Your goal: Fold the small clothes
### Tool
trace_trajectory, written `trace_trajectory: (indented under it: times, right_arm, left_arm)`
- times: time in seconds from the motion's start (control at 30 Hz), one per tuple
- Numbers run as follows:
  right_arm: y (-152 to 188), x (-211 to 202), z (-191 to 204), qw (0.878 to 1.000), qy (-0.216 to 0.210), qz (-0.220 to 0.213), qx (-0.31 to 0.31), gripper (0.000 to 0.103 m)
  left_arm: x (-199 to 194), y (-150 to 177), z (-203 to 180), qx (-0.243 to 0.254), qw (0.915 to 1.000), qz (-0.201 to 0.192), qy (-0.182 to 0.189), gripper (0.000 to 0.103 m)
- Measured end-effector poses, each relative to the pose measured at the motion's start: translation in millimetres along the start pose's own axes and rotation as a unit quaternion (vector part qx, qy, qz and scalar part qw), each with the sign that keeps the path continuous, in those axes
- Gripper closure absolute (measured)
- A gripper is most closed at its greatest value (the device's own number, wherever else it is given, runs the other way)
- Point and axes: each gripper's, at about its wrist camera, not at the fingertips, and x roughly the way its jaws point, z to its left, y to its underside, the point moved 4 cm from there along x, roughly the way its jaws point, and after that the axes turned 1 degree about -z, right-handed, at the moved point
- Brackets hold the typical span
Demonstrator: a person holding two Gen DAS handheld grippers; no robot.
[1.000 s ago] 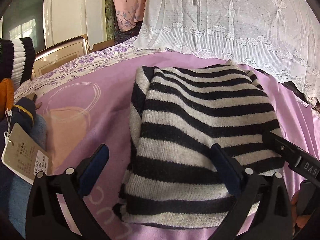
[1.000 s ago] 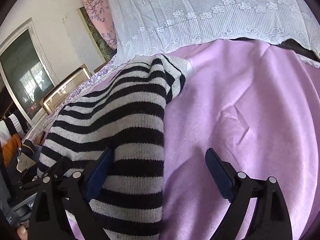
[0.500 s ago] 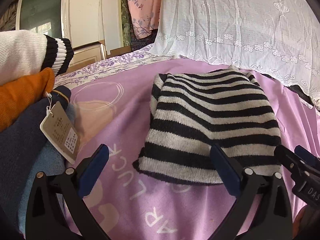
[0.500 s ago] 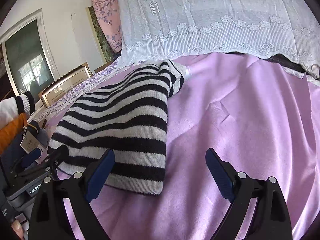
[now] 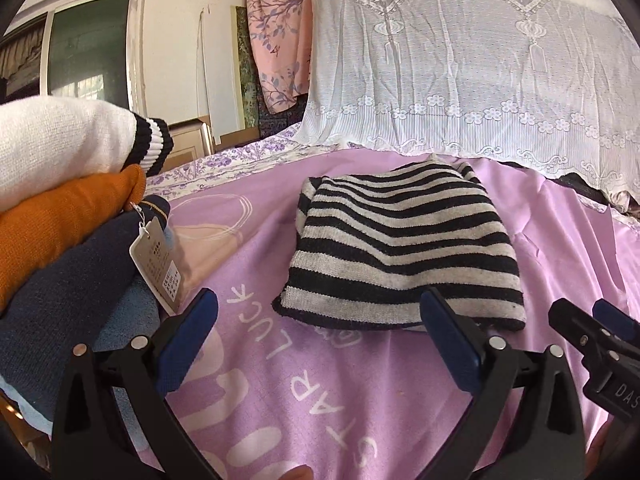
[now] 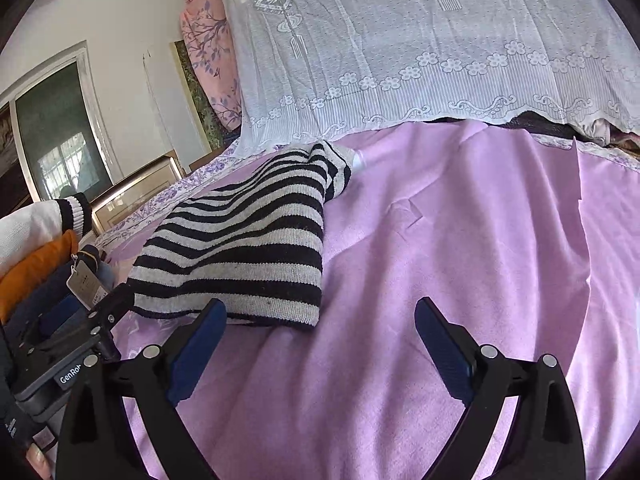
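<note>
A folded black-and-grey striped knit (image 5: pixel 400 248) lies flat on the pink bed cover (image 5: pixel 320 392); it also shows in the right wrist view (image 6: pixel 248 256). My left gripper (image 5: pixel 320 320) is open and empty, hovering just in front of the knit's near edge. My right gripper (image 6: pixel 320 328) is open and empty, in front of the knit's right corner, over bare cover (image 6: pixel 480 260). The right gripper's tip shows at the lower right of the left wrist view (image 5: pixel 592 336).
A stack of folded clothes (image 5: pixel 60 220), white, orange and navy with a paper tag (image 5: pixel 158 264), sits at the left. A white lace cloth (image 5: pixel 480 60) hangs behind the bed. A window (image 5: pixel 88 48) and wall are at far left.
Both grippers have pulled back and up from the striped knit, letting it lie folded. The clothes stack has come further into the left view.
</note>
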Motion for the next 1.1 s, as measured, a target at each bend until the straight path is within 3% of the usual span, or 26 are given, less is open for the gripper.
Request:
trace_trajectory:
  times: [0.17, 0.47, 0.63, 0.77, 1.1]
  right_arm:
    - [9, -22, 8, 0.999, 0.016, -0.019, -0.025, 0.004]
    - [14, -72, -5, 0.994, 0.031, -0.100, 0.011, 0.003]
    - [16, -56, 10, 0.996, 0.043, -0.067, -0.032, 0.003]
    - [17, -53, 7, 0.997, 0.041, -0.059, -0.025, 0.003]
    - [20, -49, 7, 0.998, 0.036, -0.046, -0.022, 0.003]
  left_arm:
    - [-17, 7, -6, 0.016, 0.9998, -0.008, 0.000, 0.004]
    - [-55, 21, 10, -0.016, 0.9992, -0.034, -0.012, 0.004]
    - [-46, 21, 4, -0.002, 0.9998, -0.020, -0.008, 0.004]
    - [-36, 24, -1, 0.013, 0.9998, -0.001, -0.013, 0.004]
    - [-42, 25, -3, 0.020, 0.9996, -0.013, -0.013, 0.004]
